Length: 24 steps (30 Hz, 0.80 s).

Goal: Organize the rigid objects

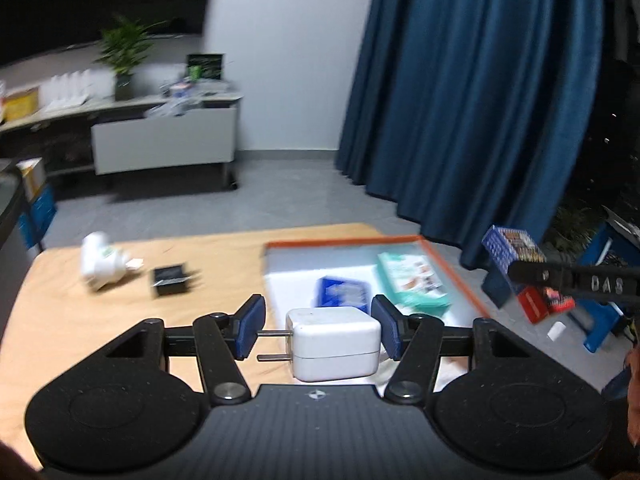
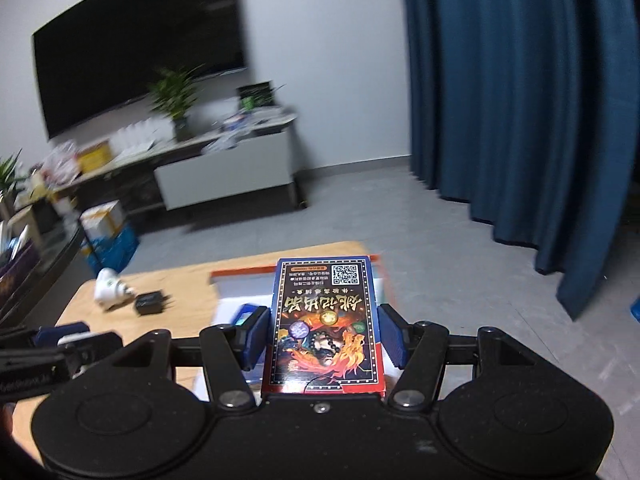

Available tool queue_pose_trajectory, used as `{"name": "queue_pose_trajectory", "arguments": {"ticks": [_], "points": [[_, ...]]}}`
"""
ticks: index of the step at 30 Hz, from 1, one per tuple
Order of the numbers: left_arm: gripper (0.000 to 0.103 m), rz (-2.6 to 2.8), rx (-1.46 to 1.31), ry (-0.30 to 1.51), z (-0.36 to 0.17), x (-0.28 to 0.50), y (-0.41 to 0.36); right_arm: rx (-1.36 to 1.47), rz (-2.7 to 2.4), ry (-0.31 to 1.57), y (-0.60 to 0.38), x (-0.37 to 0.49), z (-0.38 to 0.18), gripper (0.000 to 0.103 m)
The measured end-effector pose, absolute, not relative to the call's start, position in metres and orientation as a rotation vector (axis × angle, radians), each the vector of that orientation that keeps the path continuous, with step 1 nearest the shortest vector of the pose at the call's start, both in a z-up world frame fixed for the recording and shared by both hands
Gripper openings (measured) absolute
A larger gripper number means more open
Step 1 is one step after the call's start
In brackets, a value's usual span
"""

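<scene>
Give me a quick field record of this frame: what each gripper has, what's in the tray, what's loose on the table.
left gripper: shut on white charger, prongs against the left pad
right gripper: shut on card box, printed face up
tray: orange rim, white floor; holds blue pack and green-white pack
table: white adapter and black box lie apart at the far left
image quality: both views motion-blurred

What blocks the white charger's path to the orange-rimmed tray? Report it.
Nothing visible does. The white charger, held in the left gripper, hangs by the near side of the tray. Inside lie a blue packet and a green packet; the far left corner looks bare.
</scene>
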<state>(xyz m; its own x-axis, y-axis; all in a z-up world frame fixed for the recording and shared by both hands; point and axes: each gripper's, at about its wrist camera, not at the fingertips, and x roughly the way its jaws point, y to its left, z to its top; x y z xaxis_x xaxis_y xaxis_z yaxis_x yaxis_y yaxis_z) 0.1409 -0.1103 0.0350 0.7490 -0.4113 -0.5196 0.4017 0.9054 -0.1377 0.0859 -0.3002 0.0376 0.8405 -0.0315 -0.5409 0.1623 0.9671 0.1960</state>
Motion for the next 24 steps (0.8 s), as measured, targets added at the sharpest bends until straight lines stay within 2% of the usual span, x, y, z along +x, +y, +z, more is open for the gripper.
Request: {"name": "queue_pose_trajectory", "arguments": {"ticks": [9, 24], "points": [[0.06, -0.496, 0.018, 0.622, 0.007, 0.122, -0.162, 0.283, -0.096, 0.585, -0.324, 0.068, 0.012, 0.07], [0.06, -0.441, 0.038, 0.619, 0.015, 0.15, -0.163, 0.302, -0.017, 0.587, -0.321, 0.098, 0.012, 0.07]]}}
